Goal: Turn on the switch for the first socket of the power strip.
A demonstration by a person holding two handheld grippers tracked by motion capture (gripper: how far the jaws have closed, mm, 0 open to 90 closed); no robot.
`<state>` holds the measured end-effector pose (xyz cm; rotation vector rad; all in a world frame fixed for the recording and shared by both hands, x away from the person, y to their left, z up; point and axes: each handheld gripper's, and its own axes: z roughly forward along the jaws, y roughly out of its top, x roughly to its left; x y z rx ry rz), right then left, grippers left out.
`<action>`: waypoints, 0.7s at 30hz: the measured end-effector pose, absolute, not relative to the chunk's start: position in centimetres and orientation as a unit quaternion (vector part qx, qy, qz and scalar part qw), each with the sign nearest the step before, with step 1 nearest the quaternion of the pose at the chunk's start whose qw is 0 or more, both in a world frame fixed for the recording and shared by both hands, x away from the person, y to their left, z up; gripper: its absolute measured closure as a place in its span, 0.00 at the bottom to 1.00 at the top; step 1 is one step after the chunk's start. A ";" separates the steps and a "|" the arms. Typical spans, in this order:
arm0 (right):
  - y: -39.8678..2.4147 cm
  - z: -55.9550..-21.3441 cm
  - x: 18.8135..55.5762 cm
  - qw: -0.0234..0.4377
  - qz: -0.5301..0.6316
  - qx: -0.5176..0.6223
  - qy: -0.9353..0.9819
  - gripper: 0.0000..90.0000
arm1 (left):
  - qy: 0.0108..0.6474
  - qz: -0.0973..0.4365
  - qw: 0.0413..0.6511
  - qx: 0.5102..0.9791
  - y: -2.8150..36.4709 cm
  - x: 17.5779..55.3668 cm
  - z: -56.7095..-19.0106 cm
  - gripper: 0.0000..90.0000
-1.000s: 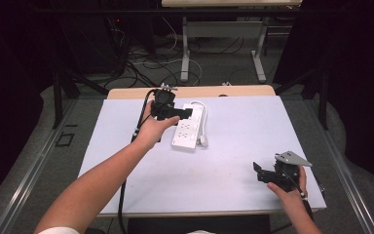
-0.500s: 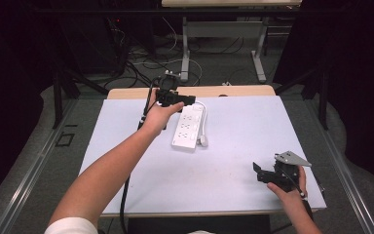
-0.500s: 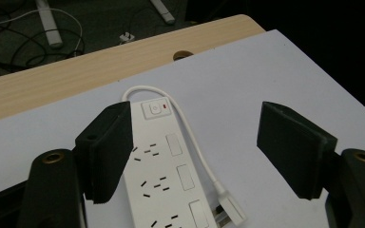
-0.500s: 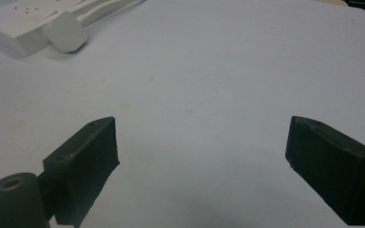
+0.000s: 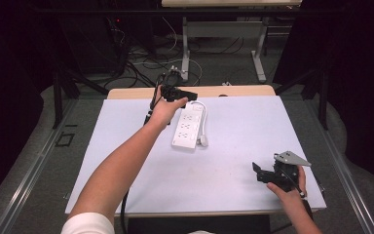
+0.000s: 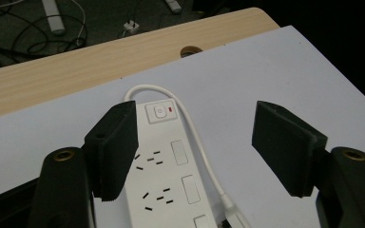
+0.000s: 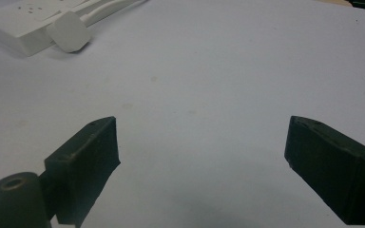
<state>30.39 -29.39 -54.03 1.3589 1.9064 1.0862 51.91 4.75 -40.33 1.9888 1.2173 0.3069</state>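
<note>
A white power strip lies on the white table top, its long side running away from me. Its cable loops round the switch end, and the plug rests beside it. My left gripper hovers over the strip's far end. In the left gripper view it is open; the jaws have just been closing, with the strip below them and untouched. My right gripper rests open near the front right corner, with bare table between its jaws. The strip and plug lie far ahead of it.
A bare wooden strip runs along the table's far edge. Beyond it, loose cables and the metal legs of another table stand on the floor. A black cable trails from the left gripper along the forearm.
My left hand has moved away from me along the power strip to its far end. Its jaws look a little narrower. The right hand has kept still.
</note>
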 end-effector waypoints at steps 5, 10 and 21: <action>-29.3 -54.2 30.5 0.284 0.416 0.505 0.700 0.11 | 0.491 0.106 0.371 0.781 4.2 52.7 -41.1 0.38; -29.3 -54.2 30.5 0.281 0.413 0.503 0.706 0.11 | 0.497 0.097 0.358 0.785 3.9 53.4 -42.0 0.40; -29.4 -54.3 30.6 0.278 0.417 0.500 0.707 0.12 | 0.516 0.091 0.346 0.778 3.6 54.8 -43.9 0.46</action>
